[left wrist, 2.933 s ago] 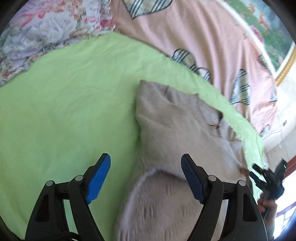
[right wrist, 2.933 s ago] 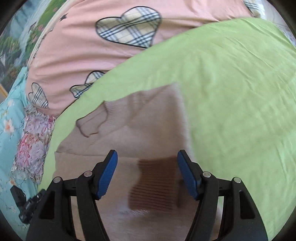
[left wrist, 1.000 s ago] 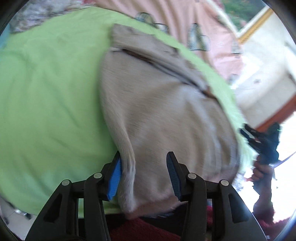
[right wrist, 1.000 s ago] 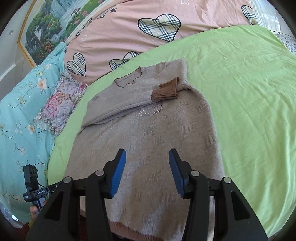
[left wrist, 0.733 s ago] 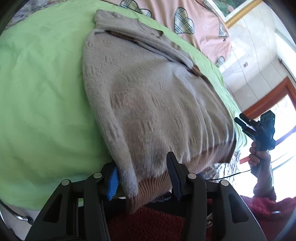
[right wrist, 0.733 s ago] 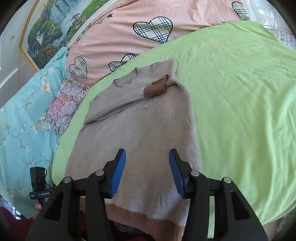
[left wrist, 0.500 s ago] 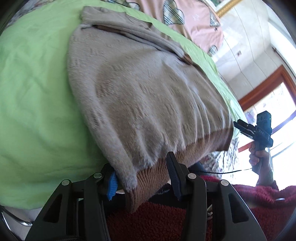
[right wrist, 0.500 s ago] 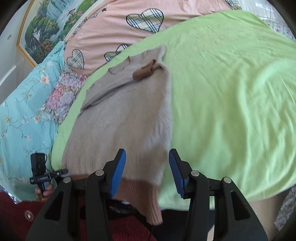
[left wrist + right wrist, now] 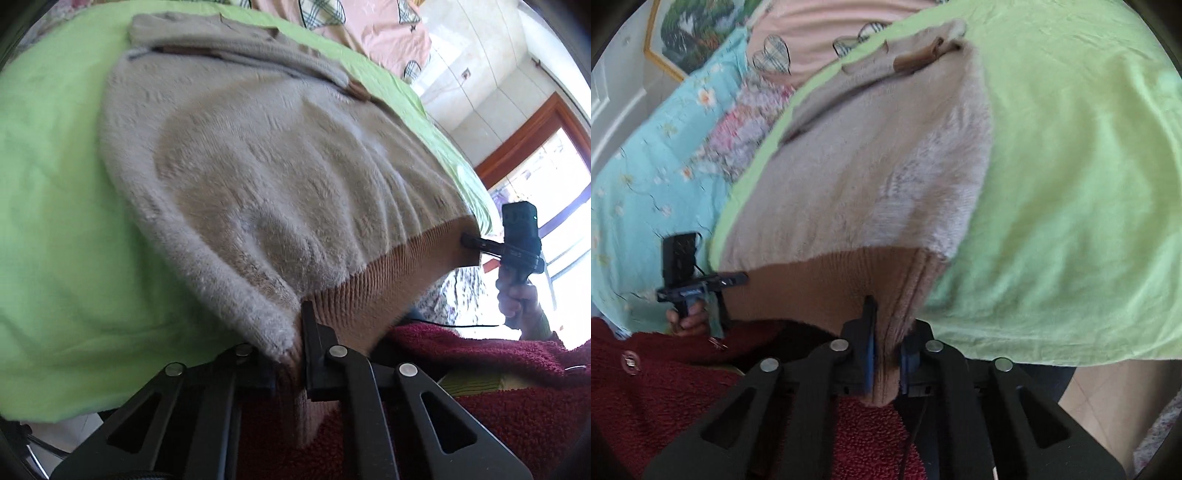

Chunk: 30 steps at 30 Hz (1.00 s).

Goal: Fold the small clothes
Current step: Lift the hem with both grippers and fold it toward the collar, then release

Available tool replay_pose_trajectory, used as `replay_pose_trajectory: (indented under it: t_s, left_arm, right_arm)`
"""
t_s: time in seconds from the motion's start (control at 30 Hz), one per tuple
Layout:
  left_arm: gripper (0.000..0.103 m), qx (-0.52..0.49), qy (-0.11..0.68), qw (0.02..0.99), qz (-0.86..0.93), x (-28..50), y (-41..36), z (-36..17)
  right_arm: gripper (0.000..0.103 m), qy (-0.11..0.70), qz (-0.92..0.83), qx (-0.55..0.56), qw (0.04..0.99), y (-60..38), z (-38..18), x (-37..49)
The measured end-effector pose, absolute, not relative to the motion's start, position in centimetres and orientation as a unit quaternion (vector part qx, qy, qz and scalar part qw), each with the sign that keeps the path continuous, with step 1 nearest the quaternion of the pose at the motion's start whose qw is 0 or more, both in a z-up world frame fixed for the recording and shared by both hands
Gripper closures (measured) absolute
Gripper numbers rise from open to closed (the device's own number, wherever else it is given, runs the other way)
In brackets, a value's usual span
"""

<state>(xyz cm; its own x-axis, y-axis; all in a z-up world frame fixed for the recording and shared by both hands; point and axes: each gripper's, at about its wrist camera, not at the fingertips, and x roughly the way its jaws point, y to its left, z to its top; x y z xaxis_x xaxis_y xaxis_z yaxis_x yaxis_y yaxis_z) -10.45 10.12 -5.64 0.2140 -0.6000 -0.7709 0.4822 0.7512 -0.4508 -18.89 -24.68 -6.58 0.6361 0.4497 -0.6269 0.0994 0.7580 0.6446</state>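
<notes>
A fuzzy beige sweater (image 9: 266, 166) with a brown ribbed hem (image 9: 373, 291) lies on the green sheet (image 9: 48, 206), sleeves folded across its top. My left gripper (image 9: 295, 354) is shut on the hem's left corner. In the right wrist view the sweater (image 9: 886, 158) stretches away from me, and my right gripper (image 9: 884, 354) is shut on the hem's right corner (image 9: 905, 288). Each gripper shows in the other's view, gripping the far hem corner: the right one in the left wrist view (image 9: 469, 242), the left one in the right wrist view (image 9: 738, 278).
The green sheet (image 9: 1071, 184) covers the bed, with a pink heart-print quilt (image 9: 827, 26) and a turquoise floral cover (image 9: 646, 166) at the head. The person's red fleece top (image 9: 498, 387) is right below the grippers. A window (image 9: 554, 184) is at the right.
Both grippers slid back to the sweater's bottom edge and closed on the hem corners. The hem now hangs lifted off the bed's near edge.
</notes>
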Motion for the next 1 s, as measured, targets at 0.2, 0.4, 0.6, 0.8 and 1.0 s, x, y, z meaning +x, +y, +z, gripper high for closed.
replay_pose_trajectory:
  t_s: [0.2, 0.4, 0.6, 0.8, 1.0]
  left_arm:
    - [0.096, -0.075, 0.479, 0.8, -0.352, -11.3, 11.0, -2.5]
    - [0.096, -0.109, 0.439, 0.82, -0.351, -9.9, 12.5, 1.1]
    - [0.096, -0.123, 0.385, 0.846, -0.349, -7.4, 12.3, 4.1]
    - [0.096, -0.147, 0.355, 0.859, -0.337, -4.1, 11.5, 5.7]
    - [0.096, -0.145, 0.344, 0.868, -0.327, -0.9, 11.2, 7.0]
  right_arm:
    - [0.095, 0.333, 0.15, 0.375, 0.852, -25.8, -4.1, -20.1]
    - [0.095, 0.281, 0.173, 0.392, 0.859, -26.1, -2.0, -18.8]
    - [0.095, 0.251, 0.18, 0.394, 0.866, -28.0, 0.6, -15.5]
    - [0.095, 0.228, 0.183, 0.387, 0.874, -29.3, 2.4, -12.2]
    - [0.095, 0.218, 0.169, 0.392, 0.878, -30.4, 2.9, -9.5]
